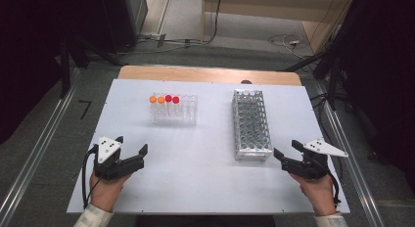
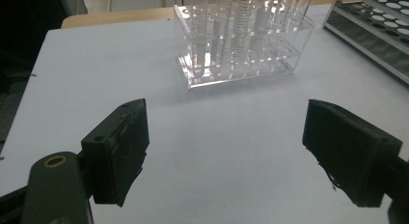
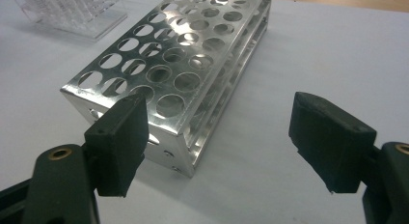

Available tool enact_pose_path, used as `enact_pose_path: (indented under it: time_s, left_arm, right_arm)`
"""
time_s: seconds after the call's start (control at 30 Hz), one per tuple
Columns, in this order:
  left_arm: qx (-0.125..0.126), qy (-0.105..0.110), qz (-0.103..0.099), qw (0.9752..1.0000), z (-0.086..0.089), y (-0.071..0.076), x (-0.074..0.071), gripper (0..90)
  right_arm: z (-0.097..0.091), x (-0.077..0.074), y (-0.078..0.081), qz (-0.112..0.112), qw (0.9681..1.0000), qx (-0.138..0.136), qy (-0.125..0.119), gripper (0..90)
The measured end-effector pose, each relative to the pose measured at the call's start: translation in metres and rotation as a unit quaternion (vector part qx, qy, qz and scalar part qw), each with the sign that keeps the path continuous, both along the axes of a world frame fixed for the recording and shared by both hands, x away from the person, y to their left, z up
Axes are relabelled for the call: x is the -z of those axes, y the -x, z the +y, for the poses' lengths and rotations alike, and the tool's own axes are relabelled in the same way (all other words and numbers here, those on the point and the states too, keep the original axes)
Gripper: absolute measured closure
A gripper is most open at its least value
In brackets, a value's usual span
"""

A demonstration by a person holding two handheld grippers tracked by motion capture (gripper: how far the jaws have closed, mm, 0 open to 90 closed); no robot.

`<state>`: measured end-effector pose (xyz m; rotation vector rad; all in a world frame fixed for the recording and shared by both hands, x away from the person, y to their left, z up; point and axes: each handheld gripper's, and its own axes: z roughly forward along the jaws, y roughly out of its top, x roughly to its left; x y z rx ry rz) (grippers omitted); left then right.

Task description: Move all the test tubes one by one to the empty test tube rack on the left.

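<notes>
Two grippers wait w/ jaws apart, holding nothing. Left gripper (image 1: 132, 152) faces the clear plastic rack (image 1: 173, 109) w/ orange- and red-capped tubes (image 1: 164, 99); right gripper (image 1: 285, 151) sits just right of the perforated metal rack (image 1: 251, 124), itself right of the clear one, probably for transfer.

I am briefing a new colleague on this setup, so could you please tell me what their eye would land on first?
Most striking are the orange and red caps of four tubes standing in the clear rack at the table's far left. To its right stands the shiny metal rack, all its holes empty. Near the front edge, the left gripper and right gripper wait with jaws open and nothing between them.
</notes>
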<state>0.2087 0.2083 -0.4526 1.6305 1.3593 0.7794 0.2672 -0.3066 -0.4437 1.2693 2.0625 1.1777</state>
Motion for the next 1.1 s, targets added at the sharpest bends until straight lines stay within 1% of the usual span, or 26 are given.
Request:
enact_pose_path:
  time_s: [0.13,0.73,0.8,1.0,1.1]
  left_arm:
    - [-0.006,0.001,0.003,1.0,0.005,0.002,0.001,17.0]
    - [-0.033,0.0,0.011,0.9994,0.025,0.008,0.007,17.0]
    - [-0.039,0.001,0.01,0.9992,0.027,0.008,0.007,17.0]
    - [-0.05,-0.001,0.016,0.9986,0.035,0.009,0.011,17.0]
    - [-0.058,-0.007,0.023,0.998,0.04,0.008,0.015,17.0]
  right_arm:
    - [-0.003,0.001,0.001,0.001,1.0,0.006,0.004,20.5]
    - [-0.025,0.004,0.008,-0.001,0.9995,0.032,0.0,20.5]
    - [-0.028,0.005,0.008,0.0,0.9993,0.037,0.0,20.5]
    - [-0.038,0.009,0.008,0.003,0.9985,0.054,0.004,20.5]
    - [-0.043,0.011,0.006,0.005,0.9977,0.067,0.007,20.5]
